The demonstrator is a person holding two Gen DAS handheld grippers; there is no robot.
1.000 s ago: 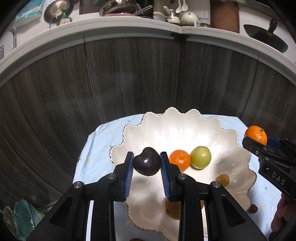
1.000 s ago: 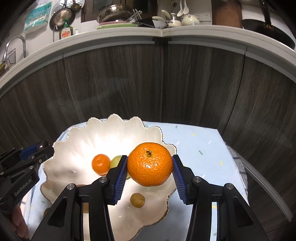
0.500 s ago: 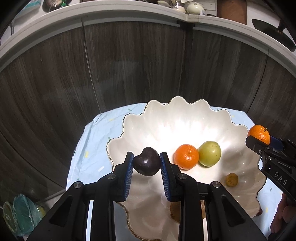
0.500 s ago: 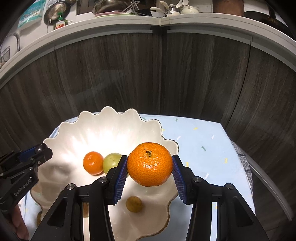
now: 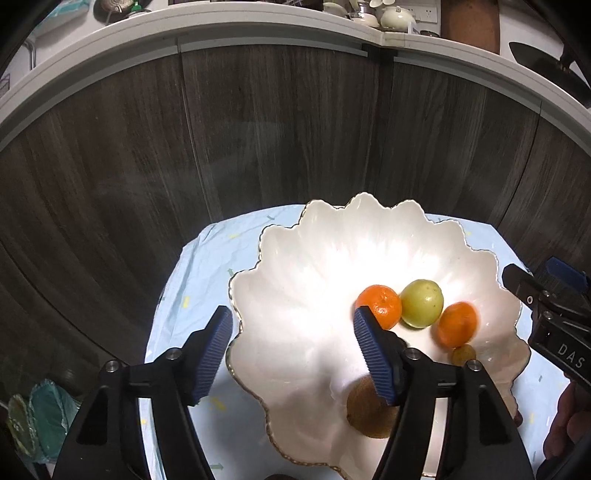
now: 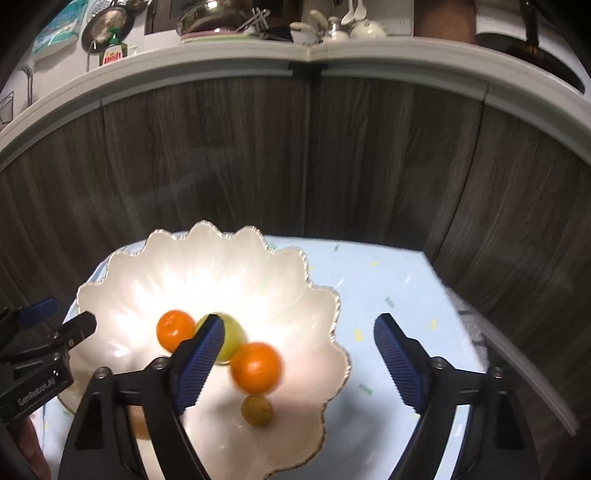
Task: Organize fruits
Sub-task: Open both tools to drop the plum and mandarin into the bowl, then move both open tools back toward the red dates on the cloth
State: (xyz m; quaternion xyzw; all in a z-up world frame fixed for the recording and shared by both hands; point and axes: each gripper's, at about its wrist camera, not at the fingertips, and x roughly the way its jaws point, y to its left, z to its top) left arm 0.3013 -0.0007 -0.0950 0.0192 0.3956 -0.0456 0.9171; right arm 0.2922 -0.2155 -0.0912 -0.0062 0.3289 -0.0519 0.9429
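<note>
A white scalloped bowl (image 5: pixel 332 243) (image 6: pixel 207 254) sits on a light blue cloth. In it lie a small mandarin (image 5: pixel 382 310) (image 6: pixel 175 330), a green fruit (image 5: pixel 423 302) (image 6: pixel 232 338), a small brown fruit (image 5: pixel 463 354) (image 6: pixel 257 410) and a brown kiwi-like fruit (image 5: pixel 369 410). A bigger mandarin (image 6: pixel 255 367) (image 5: pixel 456 325) shows blurred inside the bowl, free of any pad. My left gripper (image 5: pixel 291 325) hangs over the bowl's left rim, jaws opening, nothing between them. My right gripper (image 6: pixel 299 328) is over the bowl's right rim, jaws opening and empty. The dark fruit is out of sight.
The blue cloth (image 6: pixel 388 288) covers a small table against dark wood cabinet fronts (image 5: pixel 277 129). A counter with dishes (image 6: pixel 258 26) runs above. A hand (image 5: pixel 569 417) shows at lower right. A teal object (image 5: pixel 37 417) lies low on the left.
Both grippers have opened. The big mandarin has left the right jaws and dropped into the bowl. The dark fruit is gone from the left jaws.
</note>
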